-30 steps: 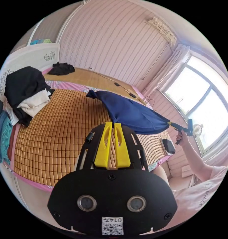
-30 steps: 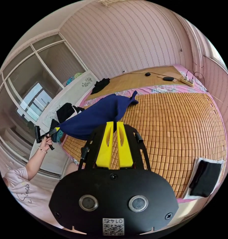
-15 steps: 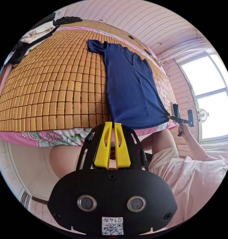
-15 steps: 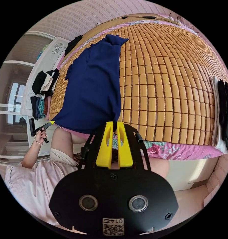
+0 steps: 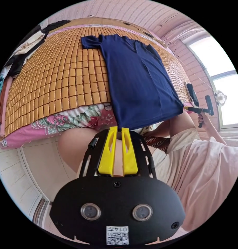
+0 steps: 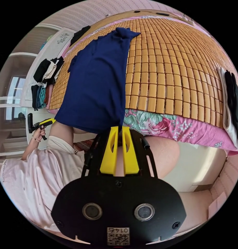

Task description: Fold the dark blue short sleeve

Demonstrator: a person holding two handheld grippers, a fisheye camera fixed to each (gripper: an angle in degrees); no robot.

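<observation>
The dark blue shirt lies spread flat on the bed's bamboo mat, collar toward the far edge, its hem hanging over the near edge. The left gripper has its jaws clenched on one hem corner, and the right gripper pinches the other corner. Folded clothes sit stacked at the mat's side edge.

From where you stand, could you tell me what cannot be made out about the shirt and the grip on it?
- Left gripper view: the dark blue shirt has its hem corner hidden behind the left gripper.
- Right gripper view: the right gripper covers the other corner.
- Both views: the shirt's underside lies against the bamboo mat.
</observation>
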